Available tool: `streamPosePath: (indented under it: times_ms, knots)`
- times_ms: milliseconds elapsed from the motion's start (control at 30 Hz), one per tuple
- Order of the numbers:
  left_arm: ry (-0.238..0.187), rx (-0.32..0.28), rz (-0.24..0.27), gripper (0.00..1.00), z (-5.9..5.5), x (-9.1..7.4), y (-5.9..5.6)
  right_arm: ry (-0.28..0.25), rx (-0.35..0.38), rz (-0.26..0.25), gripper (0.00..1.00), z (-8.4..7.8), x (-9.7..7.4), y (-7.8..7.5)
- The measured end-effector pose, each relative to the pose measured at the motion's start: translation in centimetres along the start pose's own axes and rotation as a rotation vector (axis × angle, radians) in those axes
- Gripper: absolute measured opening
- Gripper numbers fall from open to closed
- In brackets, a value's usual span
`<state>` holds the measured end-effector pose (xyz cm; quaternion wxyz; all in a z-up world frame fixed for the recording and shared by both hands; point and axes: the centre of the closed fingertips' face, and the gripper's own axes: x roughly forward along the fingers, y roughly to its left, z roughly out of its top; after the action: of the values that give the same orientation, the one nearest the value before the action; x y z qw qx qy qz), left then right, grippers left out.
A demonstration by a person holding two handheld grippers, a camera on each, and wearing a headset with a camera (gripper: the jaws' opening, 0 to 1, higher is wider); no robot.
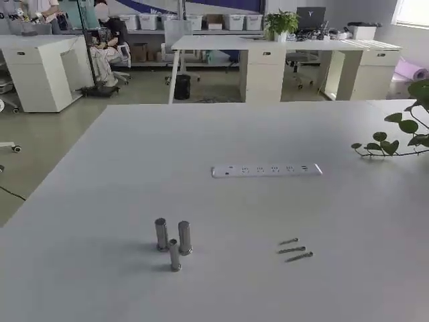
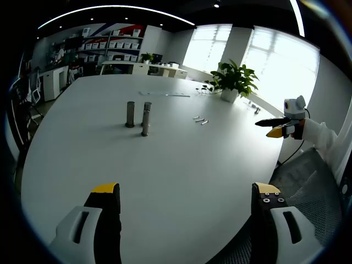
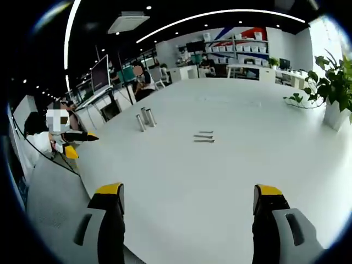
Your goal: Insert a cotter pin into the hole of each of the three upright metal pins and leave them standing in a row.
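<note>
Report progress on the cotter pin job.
Done: nothing. The three metal pins stand clustered, not in a row, and the three cotter pins lie loose nearby. In hand: nothing; left gripper and right gripper are open, empty. Left: all three insertions, then lining up.

A wide white surface (image 1: 87, 215) takes the lower frame, with a power strip (image 1: 267, 170) near the centre. At the top stand white desks (image 1: 288, 45), a potted plant (image 1: 281, 24) and storage boxes (image 1: 236, 21). The grey floor (image 1: 47, 141) shows at left.

The tabletop (image 1: 100, 201) lies bare along its near edge. Three upright pins (image 1: 184, 237) cluster left of middle and cotter pins (image 1: 292, 250) lie right, with an open gap between. A power strip (image 1: 267, 170) sits beyond, a plant (image 1: 407, 126) at the right edge.
</note>
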<state>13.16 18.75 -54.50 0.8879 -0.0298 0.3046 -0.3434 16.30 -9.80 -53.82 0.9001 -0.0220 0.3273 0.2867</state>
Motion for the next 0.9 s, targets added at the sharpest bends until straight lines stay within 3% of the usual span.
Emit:
streamPosePath:
  times_ms: [400,533,900]
  knots:
    - [-0.044,-0.044,-0.004,0.99,0.9,0.0,0.6,0.017,-0.024,0.009,0.96,0.4,0.3,0.2]
    - [-0.074,-0.072,-0.012,0.99,1.6,0.0,0.6,0.008,-0.034,-0.018,0.98,0.8,0.3,-0.3]
    - [-0.078,-0.059,-0.019,0.99,2.2,0.4,0.5,0.013,-0.034,-0.03,0.98,0.7,0.0,-0.5]
